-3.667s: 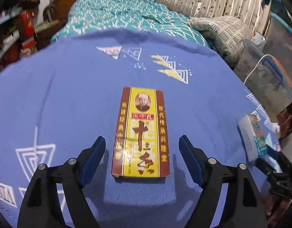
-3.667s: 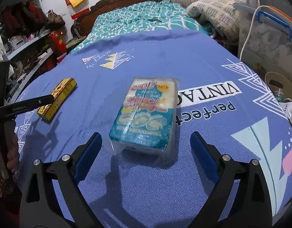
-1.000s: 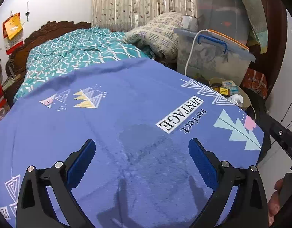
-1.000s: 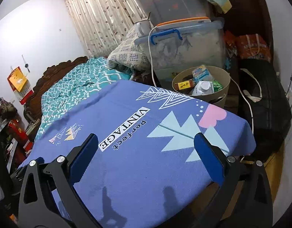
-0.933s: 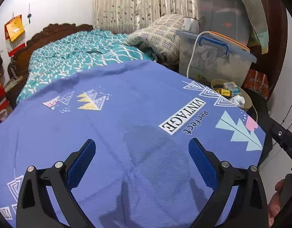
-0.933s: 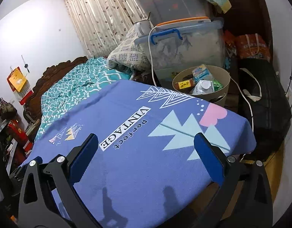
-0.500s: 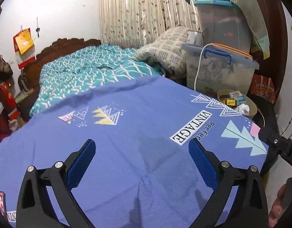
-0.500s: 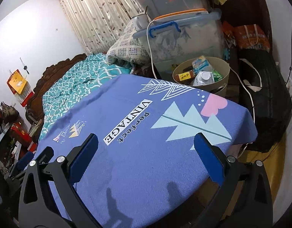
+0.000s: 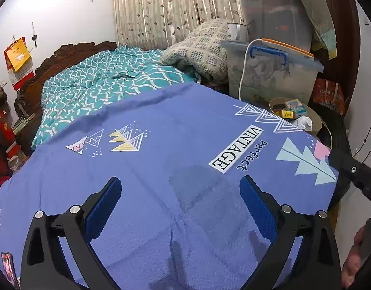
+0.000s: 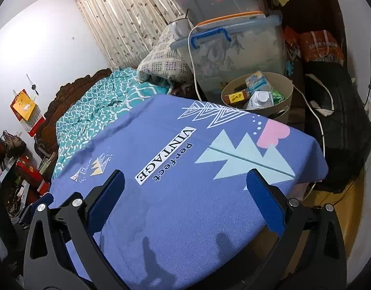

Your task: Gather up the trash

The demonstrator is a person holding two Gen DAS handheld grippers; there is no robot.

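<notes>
1. Left gripper [image 9: 180, 198] fingers spread wide, nothing between them, over the blue table [image 9: 161, 159]
2. Right gripper [image 10: 185, 191] fingers also spread, holding nothing, above the same table near its 3 o'clock edge
3. Trash bin [image 10: 285, 96] on the floor past the table's 1 o'clock corner, beside a clear storage box [image 10: 233, 46]
4. In the bin: yellow-brown box [image 10: 236, 97], blue-white packet [image 10: 256, 80], white carton [image 10: 259, 100]
5. Bed [image 9: 108, 84] at 11 o'clock behind the table
</notes>
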